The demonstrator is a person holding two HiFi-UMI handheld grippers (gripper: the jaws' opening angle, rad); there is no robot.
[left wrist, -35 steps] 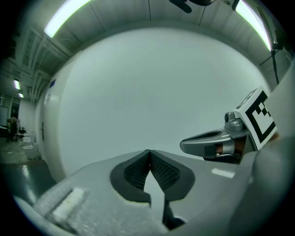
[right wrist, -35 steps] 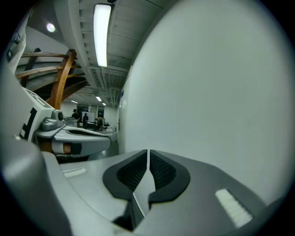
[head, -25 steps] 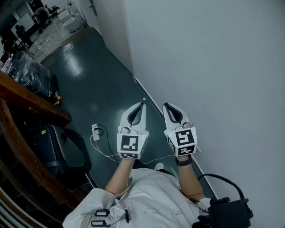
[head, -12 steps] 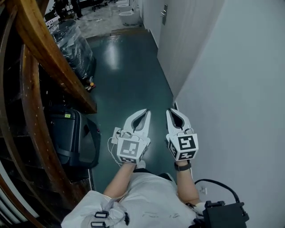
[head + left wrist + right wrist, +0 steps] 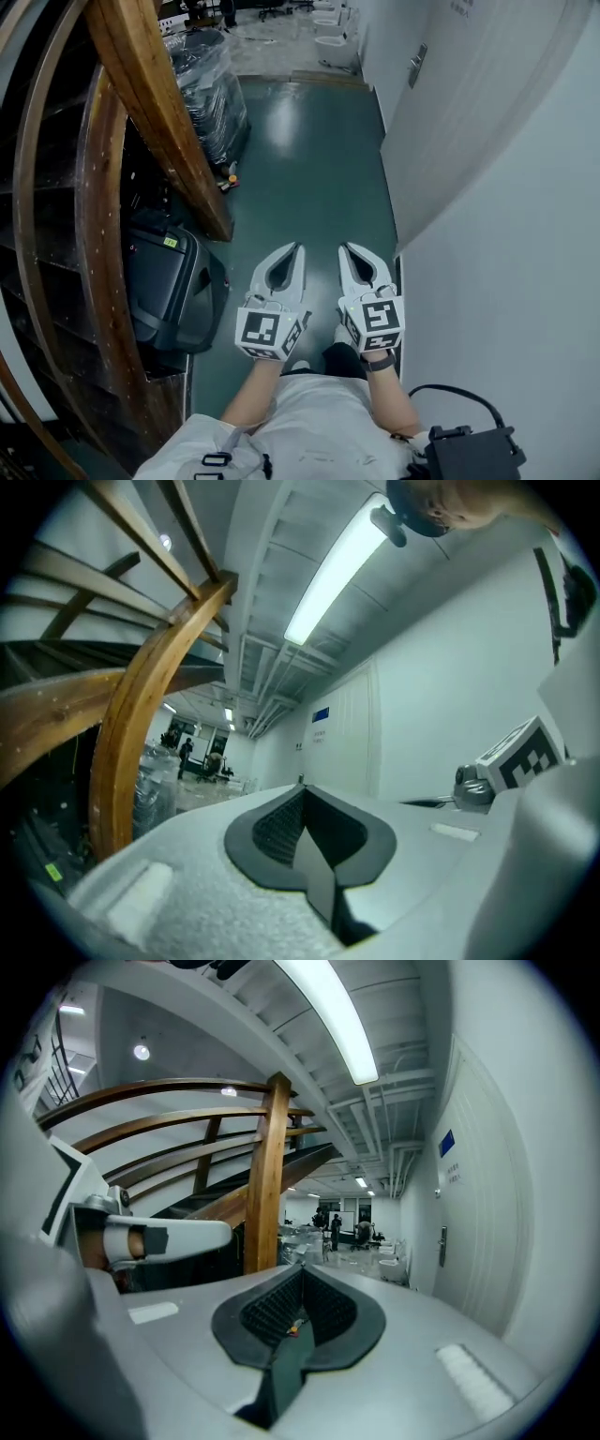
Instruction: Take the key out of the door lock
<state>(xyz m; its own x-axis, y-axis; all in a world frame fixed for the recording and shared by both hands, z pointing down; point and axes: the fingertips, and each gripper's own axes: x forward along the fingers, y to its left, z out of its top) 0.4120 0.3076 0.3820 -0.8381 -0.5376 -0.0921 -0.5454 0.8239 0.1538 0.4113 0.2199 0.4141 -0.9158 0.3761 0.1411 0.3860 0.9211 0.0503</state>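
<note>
Approach, by my reading — left tongs (image 5: 298, 248) and right tongs (image 5: 345, 248) closed, empty; next, reach the door handle (image 5: 416, 67) well ahead and find its unseen key.

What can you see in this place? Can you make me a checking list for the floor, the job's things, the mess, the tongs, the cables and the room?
Surface: shiny green floor, with a bright glare from the lights.
Job's things: white door on the right with a door handle; no key can be made out from here.
Clutter: black case and a plastic-wrapped bundle beside the stairs.
Grippers: left tongs shut and empty; right tongs shut after just closing, also empty.
Cables: black cable running to a black box.
Surroundings: wooden stair rail, white wall, people far down the hall.
</note>
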